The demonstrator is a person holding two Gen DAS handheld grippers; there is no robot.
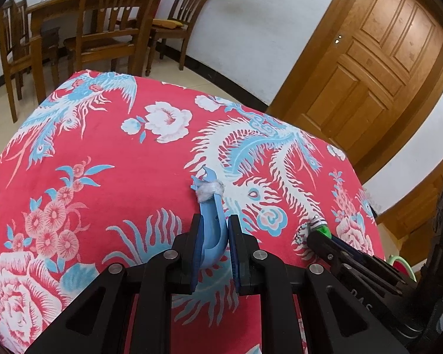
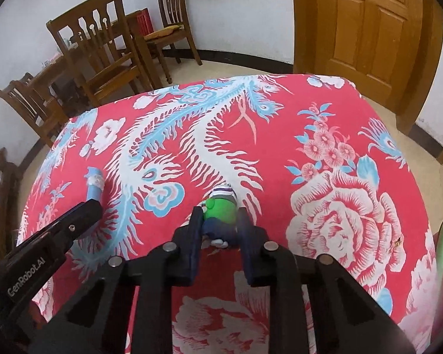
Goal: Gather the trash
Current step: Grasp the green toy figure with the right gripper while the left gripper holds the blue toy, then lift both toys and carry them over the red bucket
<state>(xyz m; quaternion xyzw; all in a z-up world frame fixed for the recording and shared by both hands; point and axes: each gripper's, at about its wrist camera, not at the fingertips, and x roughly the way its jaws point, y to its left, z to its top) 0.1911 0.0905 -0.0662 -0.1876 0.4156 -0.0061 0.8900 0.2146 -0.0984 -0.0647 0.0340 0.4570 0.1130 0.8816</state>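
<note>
Over the red flowered table (image 1: 127,153), the left gripper (image 1: 214,233) clamps a blue wrapper (image 1: 211,206) while the right gripper (image 2: 220,224) clamps a green toy (image 2: 221,206).

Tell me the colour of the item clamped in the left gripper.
Light blue, with a white fluffy band near its far end; clearest in the left wrist view.

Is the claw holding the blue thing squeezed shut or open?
Shut: the left gripper pinches the blue thing between both fingers.
</note>
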